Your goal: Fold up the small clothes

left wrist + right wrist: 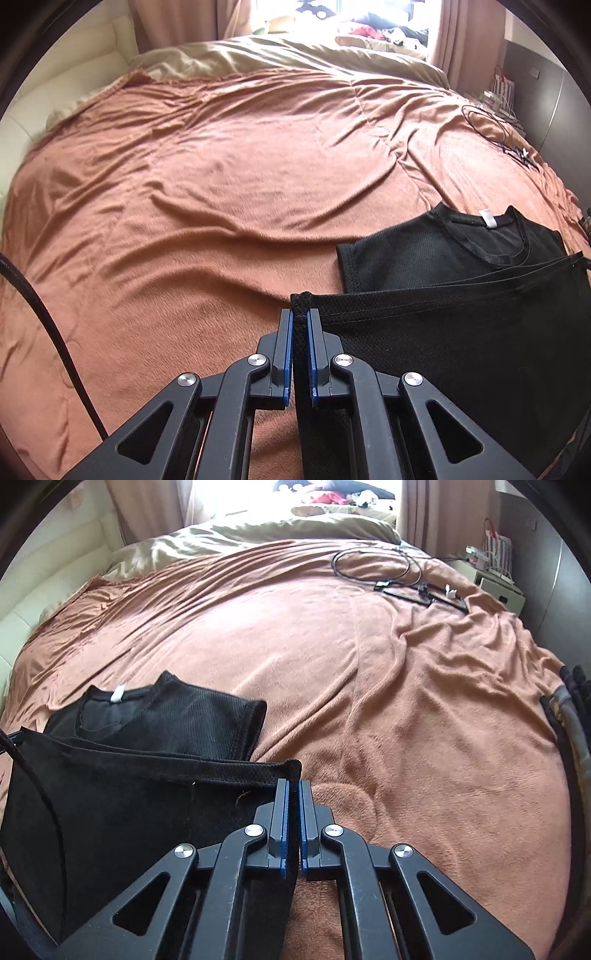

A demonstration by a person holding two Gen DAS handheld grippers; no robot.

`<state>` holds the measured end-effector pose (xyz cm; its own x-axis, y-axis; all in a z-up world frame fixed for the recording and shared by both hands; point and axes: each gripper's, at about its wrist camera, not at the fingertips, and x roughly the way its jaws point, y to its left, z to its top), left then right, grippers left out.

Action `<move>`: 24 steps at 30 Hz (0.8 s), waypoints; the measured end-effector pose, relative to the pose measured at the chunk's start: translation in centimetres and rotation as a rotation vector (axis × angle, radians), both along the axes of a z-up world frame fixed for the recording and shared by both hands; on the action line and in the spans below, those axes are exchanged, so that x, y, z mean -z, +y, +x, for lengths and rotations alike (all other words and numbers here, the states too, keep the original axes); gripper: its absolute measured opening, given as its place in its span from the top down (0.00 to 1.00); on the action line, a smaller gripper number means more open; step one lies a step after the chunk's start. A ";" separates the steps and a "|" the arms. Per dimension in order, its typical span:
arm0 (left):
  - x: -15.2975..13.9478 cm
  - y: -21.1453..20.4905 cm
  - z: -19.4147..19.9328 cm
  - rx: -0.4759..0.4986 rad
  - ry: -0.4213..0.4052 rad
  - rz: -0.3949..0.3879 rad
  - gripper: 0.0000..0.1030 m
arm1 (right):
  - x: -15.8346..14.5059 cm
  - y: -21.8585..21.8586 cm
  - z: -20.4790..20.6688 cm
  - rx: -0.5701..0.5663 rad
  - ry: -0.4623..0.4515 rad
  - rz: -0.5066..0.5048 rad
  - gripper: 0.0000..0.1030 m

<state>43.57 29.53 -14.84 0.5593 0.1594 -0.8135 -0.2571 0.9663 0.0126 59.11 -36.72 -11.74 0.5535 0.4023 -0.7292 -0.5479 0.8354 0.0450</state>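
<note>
Left tool (300, 314) and right tool (294, 783) are each pinching a hem corner of the shirt (424, 254), keeping it taut for folding toward the collar, near the bed (221, 184) edge.

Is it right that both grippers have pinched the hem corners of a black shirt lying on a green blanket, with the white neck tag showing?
Nearly. The blanket is orange-brown, not green, as both wrist views show. The rest holds: the left gripper and the right gripper are each shut on a hem corner of the black shirt, and the white neck tag is showing.
</note>
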 end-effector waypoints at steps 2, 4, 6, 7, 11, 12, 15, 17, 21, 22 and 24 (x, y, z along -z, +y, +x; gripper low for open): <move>-0.7 -0.1 0.2 -0.001 -0.017 0.011 0.93 | -0.7 0.0 -0.1 0.005 -0.020 0.001 0.99; -1.2 -0.1 0.7 -0.004 -0.029 0.023 0.93 | -1.2 0.1 -0.3 0.008 -0.041 -0.008 0.99; -1.6 -0.1 1.1 -0.007 -0.035 0.032 0.93 | -1.5 0.3 -0.1 0.012 -0.056 -0.013 0.99; -1.8 0.0 1.5 -0.009 -0.038 0.035 0.93 | -1.5 0.4 0.0 0.013 -0.059 -0.014 0.99; -1.9 0.4 2.6 -0.017 -0.041 0.044 0.93 | -1.7 1.5 1.1 0.023 -0.070 -0.027 0.99; -1.8 0.5 3.0 -0.019 -0.040 0.048 0.93 | -1.6 1.8 1.4 0.025 -0.071 -0.032 0.99; -1.5 0.9 4.4 -0.028 -0.035 0.058 0.93 | -1.7 3.0 2.4 0.027 -0.079 -0.053 0.99; -1.2 1.1 5.4 -0.030 -0.029 0.069 0.93 | -1.7 3.8 3.2 0.028 -0.083 -0.067 0.99; -0.6 1.5 6.9 -0.032 -0.022 0.085 0.93 | -1.5 5.4 4.3 0.027 -0.094 -0.102 0.99; -0.4 1.6 7.3 -0.032 -0.021 0.086 0.93 | -1.5 5.7 4.6 0.027 -0.095 -0.107 0.99; -0.1 1.8 7.9 -0.031 -0.020 0.090 0.93 | -1.3 6.4 5.2 0.028 -0.098 -0.120 0.99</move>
